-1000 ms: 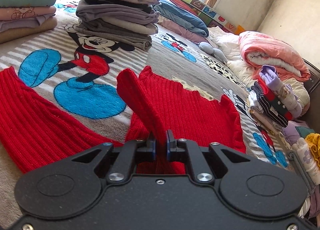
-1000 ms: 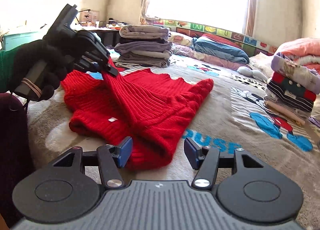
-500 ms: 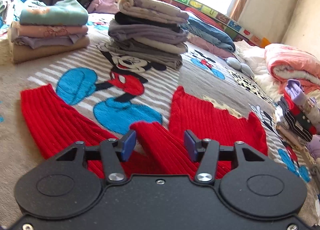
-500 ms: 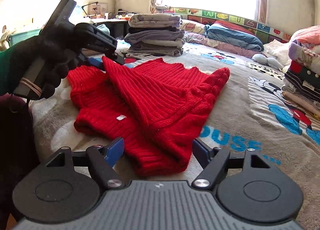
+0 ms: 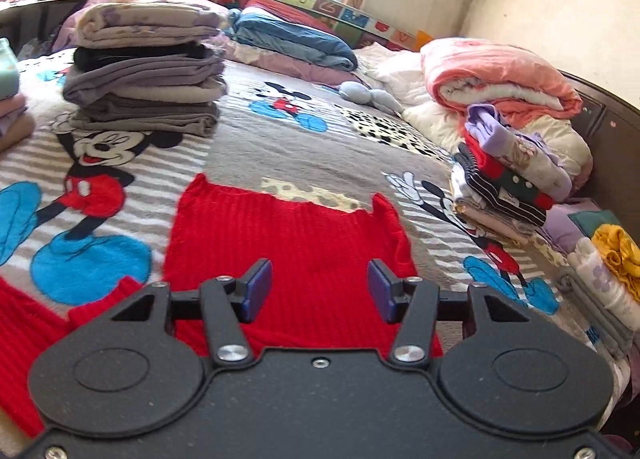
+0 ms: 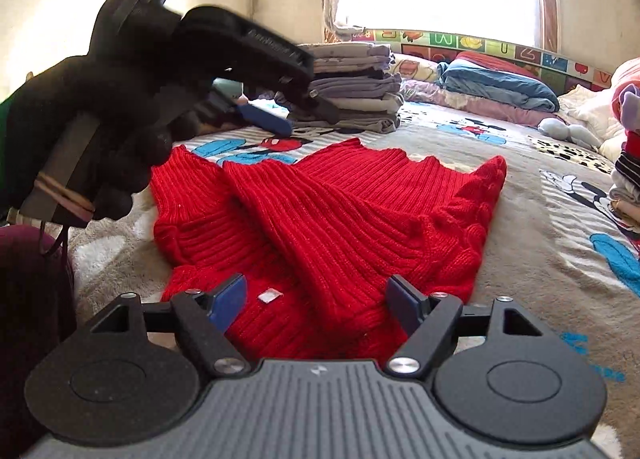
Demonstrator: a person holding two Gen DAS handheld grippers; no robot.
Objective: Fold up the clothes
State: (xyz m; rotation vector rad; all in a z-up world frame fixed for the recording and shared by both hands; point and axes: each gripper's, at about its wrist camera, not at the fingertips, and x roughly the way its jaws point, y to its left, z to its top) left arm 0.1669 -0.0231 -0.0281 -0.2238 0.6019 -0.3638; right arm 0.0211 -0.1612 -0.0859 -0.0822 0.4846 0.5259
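A red ribbed knit sweater (image 5: pixel 288 243) lies on the Mickey Mouse blanket (image 5: pixel 280 139). In the right wrist view the sweater (image 6: pixel 340 219) has one sleeve laid diagonally across its body. My left gripper (image 5: pixel 318 291) is open and empty, hovering over the sweater's near part. It also shows in the right wrist view (image 6: pixel 280 115), held in a black-gloved hand above the sweater's far left. My right gripper (image 6: pixel 316 303) is open and empty, low over the sweater's near edge, beside a small white label (image 6: pixel 270 295).
A stack of folded grey and lilac clothes (image 5: pixel 144 71) stands at the back of the bed. More folded clothes (image 5: pixel 508 179) and a pink quilt (image 5: pixel 496 79) lie at the right. Blue bedding (image 5: pixel 292 39) lies under the window.
My left gripper let go of the red sleeve, opened, and lifted away. The sleeve now lies across the sweater's body. My right gripper moved closer over the sweater's near edge.
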